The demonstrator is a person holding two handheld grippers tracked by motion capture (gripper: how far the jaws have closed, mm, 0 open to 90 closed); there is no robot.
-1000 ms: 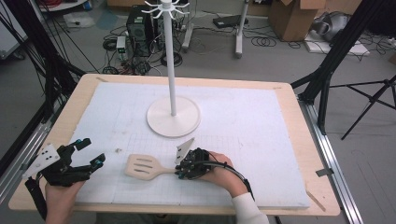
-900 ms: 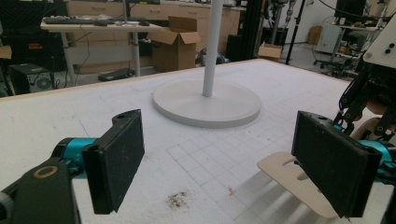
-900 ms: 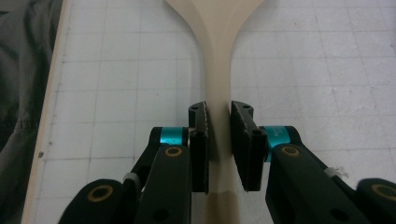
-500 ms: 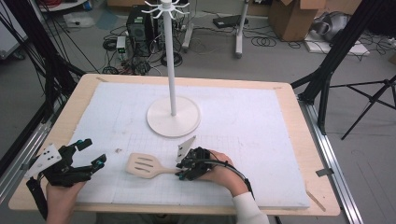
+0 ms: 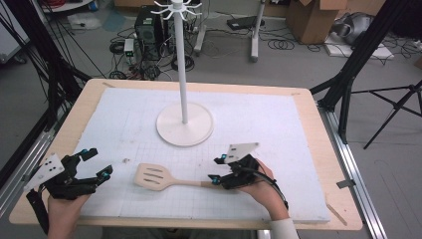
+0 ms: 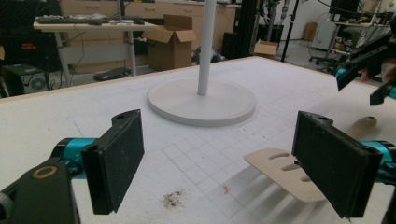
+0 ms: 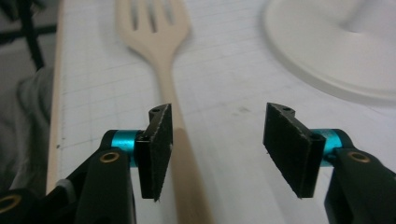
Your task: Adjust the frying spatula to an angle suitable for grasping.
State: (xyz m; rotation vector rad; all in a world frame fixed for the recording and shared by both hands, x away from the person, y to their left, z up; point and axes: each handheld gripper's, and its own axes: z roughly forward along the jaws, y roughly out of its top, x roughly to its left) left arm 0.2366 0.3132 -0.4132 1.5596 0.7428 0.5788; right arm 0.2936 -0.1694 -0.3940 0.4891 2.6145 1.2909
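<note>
Wooden bench (image 5: 308,99) with a white gridded mat (image 5: 259,134) laid across most of the top. Tall white stand (image 5: 184,122) on a round base, planted on the mat a little left of centre toward the far side, hooks at the crown (small and pale against the floor clutter).

Left tongs (image 5: 94,163) near the front left corner of the bench, held in a hand (image 5: 62,214), released, jaws spread wide, nothing between them. From the left gripper view, the same left tongs (image 6: 219,158) pointing toward the stand's base (image 6: 202,100), a small brownish smudge (image 6: 172,199) on the mat just ahead.

Right tongs (image 5: 216,169) at the front, right of centre, gripped by the other hand (image 5: 261,186), also released. From the right gripper view, right tongs (image 7: 215,140) straddling the handle end of the spatula (image 7: 161,56), handle running close against one jaw (touching or not: cannot tell), the other jaw well apart from it.

Wooden slotted spatula (image 5: 160,178) lying flat on the mat between the two tongs, blade toward the left tongs, handle reaching to the right tongs. Blade also visible (image 6: 275,165) behind one jaw in the left gripper view.
</note>
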